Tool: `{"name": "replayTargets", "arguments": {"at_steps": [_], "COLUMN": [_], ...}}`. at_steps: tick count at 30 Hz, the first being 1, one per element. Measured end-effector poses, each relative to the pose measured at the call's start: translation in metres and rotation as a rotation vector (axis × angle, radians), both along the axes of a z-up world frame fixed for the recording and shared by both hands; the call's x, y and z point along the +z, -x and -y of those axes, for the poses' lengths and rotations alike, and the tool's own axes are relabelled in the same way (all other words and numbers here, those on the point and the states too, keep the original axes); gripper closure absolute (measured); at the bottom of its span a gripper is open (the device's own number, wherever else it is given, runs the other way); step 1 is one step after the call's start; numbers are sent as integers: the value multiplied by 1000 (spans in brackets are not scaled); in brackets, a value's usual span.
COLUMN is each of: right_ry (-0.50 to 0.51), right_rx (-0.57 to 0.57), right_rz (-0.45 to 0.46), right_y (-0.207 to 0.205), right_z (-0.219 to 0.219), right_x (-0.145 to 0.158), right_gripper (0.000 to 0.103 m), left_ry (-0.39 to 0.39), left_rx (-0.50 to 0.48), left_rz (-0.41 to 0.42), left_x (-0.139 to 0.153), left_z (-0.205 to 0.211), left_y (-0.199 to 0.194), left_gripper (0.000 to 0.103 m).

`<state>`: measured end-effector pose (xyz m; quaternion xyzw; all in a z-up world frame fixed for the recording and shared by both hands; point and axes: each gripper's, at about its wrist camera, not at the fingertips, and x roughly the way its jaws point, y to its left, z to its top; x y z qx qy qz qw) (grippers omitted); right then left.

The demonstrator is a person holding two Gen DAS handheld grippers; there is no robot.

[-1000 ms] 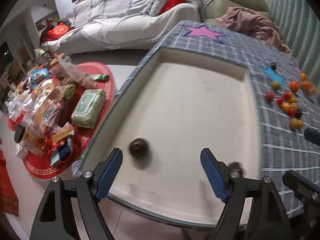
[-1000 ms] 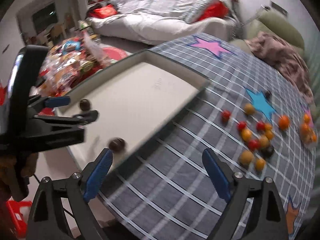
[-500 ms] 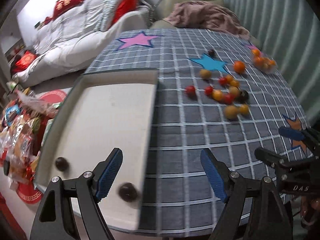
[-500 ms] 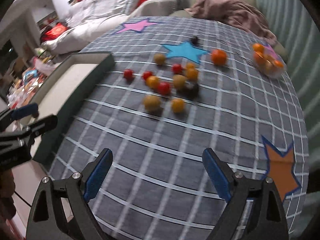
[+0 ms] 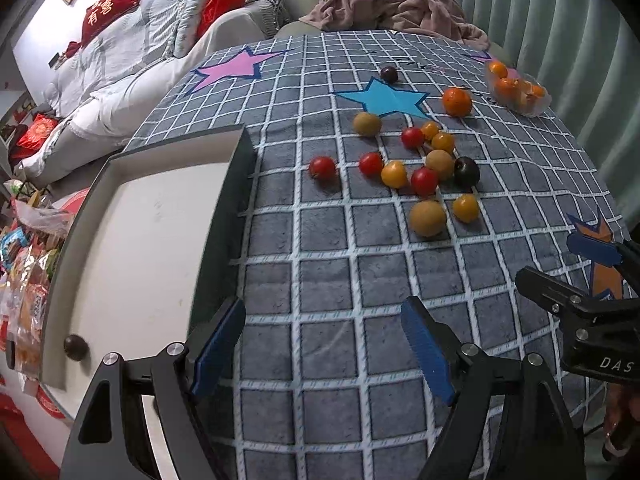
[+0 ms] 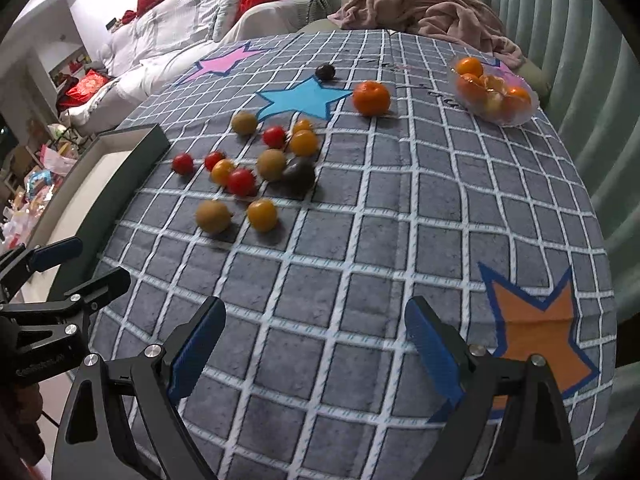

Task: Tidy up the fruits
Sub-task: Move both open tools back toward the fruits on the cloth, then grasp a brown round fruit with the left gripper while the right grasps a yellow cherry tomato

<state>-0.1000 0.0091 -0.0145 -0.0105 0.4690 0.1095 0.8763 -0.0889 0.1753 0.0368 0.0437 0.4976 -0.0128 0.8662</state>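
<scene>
On the right gripper (image 5: 592,276), "DAS" reads; it and the left gripper (image 5: 324,344) gape wide, empty.

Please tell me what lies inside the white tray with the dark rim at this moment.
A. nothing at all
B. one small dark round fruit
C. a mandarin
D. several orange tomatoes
B: in the left wrist view one dark round fruit sits alone near the tray's close corner; the other fruits lie out on the checked cloth.

White sofa (image 5: 132,68) with red cushions (image 5: 108,6), pale green curtain (image 5: 560,40), pink blanket (image 5: 400,8)
</scene>
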Motion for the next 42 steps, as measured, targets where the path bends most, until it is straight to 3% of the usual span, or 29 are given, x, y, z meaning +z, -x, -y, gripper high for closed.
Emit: {"name": "replayTargets", "arguments": {"at_steps": [5, 9, 21, 27, 29, 37, 42], "right_ry": [-54, -58, 0, -5, 1, 20, 76], "right_rx": [-30, 17, 144, 157, 163, 202, 212], "right_rz": [3, 10, 44, 45, 43, 50, 79], "right_y": [-18, -23, -16, -19, -20, -31, -42], "right_z": [14, 15, 8, 4, 1, -25, -47], "right_x": [5, 6, -6, -8, -10, -14, -17], "right_gripper": [10, 10, 10, 10, 10, 12, 25], "left_ry": [-53, -75, -44, 17, 40, 22, 41], "left_rx": [-39, -73, -88, -108, -118, -42, 15], "left_rz": [19, 29, 12, 1, -7, -10, -15], "left_x": [-5, -10, -24, -23, -22, -22, -23], "left_z": [23, 38, 53, 58, 58, 32, 10], "left_y": [-16, -30, -57, -62, -63, -59, -52], "left_gripper": [22, 22, 22, 51, 71, 74, 75]}}
